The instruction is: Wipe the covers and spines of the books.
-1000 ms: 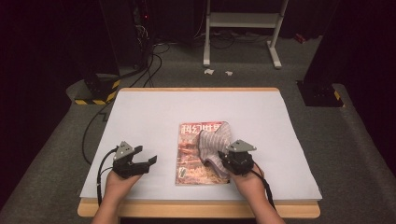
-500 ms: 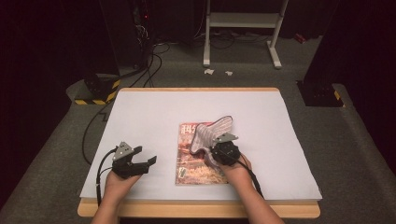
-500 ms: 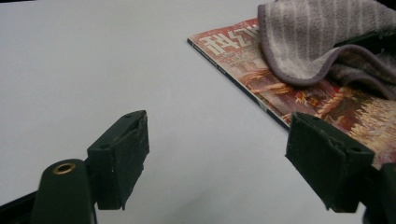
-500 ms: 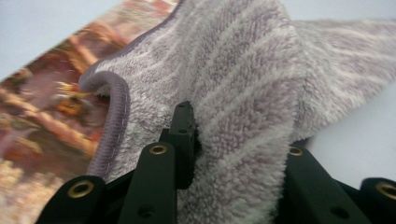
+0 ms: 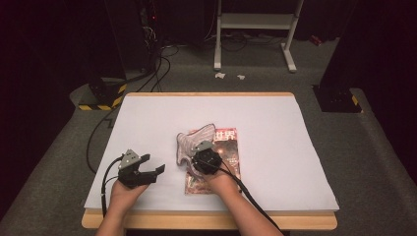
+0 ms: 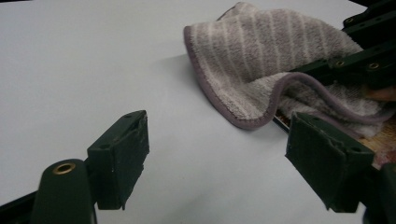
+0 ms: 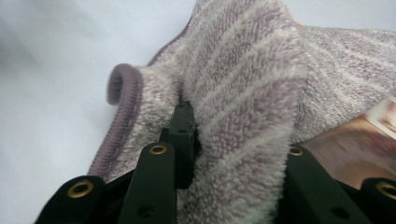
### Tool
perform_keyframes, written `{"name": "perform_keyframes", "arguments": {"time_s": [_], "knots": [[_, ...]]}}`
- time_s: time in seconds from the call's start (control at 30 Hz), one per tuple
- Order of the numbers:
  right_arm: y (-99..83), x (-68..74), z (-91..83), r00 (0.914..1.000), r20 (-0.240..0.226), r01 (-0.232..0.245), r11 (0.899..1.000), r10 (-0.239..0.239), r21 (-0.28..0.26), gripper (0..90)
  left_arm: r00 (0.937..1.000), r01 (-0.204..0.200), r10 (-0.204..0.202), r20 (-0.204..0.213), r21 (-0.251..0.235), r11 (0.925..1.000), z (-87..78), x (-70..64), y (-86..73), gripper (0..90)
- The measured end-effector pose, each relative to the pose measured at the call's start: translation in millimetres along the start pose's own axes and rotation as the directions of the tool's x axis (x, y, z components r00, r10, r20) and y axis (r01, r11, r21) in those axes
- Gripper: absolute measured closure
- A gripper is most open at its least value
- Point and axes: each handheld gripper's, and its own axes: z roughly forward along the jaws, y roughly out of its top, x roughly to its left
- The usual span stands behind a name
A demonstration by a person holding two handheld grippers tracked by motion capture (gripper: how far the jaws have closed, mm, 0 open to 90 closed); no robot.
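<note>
A striped mauve towel [image 5: 194, 140] lies crumpled over the left part of a magazine [image 5: 223, 155] in the middle of the white table. My right gripper [image 5: 196, 157] is shut on a fold of the towel [image 7: 243, 116], whose pile bulges between its black jaws. Part of the towel [image 6: 261, 70] hangs over the magazine's left edge onto the table. My left gripper [image 5: 155, 172] rests near the front left of the table, open with nothing between its pads [image 6: 119, 158], and points toward the towel.
The white sheet [image 5: 275, 128] covers a wooden table with its front edge [image 5: 206, 220] near the person. Cables [image 5: 96, 142] run off the left side. A white rack's legs [image 5: 253, 44] and dark stands are on the floor behind.
My right gripper has dragged the towel leftward across the magazine, uncovering the magazine's right side. The left gripper has stayed in place.
</note>
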Motion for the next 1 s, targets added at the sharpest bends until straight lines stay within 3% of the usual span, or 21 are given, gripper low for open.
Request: {"name": "perform_keyframes", "arguments": {"time_s": [0.17,0.33,0.6,0.77,1.0], "knots": [[8.0,8.0,7.3,0.9999,-0.009,0.013,1.0,-0.013,0.0,69.8,1.0,-0.001,0.001,0.001,-0.002,1.0,-0.5,0.3,0.0,21.6],[1.0,-1.2,2.5,0.9999,-0.003,-0.01,1.0,0.01,-0.001,69.3,1.0,-0.002,0.002,0.002,0.002,1.0,0.0,0.1,-0.5,21.6],[-27.1,-36.2,-22.8,0.9961,0.056,-0.068,0.998,0.068,-0.001,69.3,0.9999,-0.012,0.012,0.0,0.008,0.9999,2.7,-3.1,-0.4,21.6],[-50.5,-64.3,-43.9,0.9866,0.103,-0.127,0.992,0.126,-0.005,69.3,0.9998,-0.018,0.018,-0.001,0.018,0.9997,5.4,-4.4,-0.4,21.6],[-70.7,-86.6,-63.8,0.9749,0.136,-0.175,0.984,0.176,-0.015,69.2,0.9997,-0.023,0.023,0.0,0.02,0.9995,7.2,-5.2,0.0,21.6]]}}
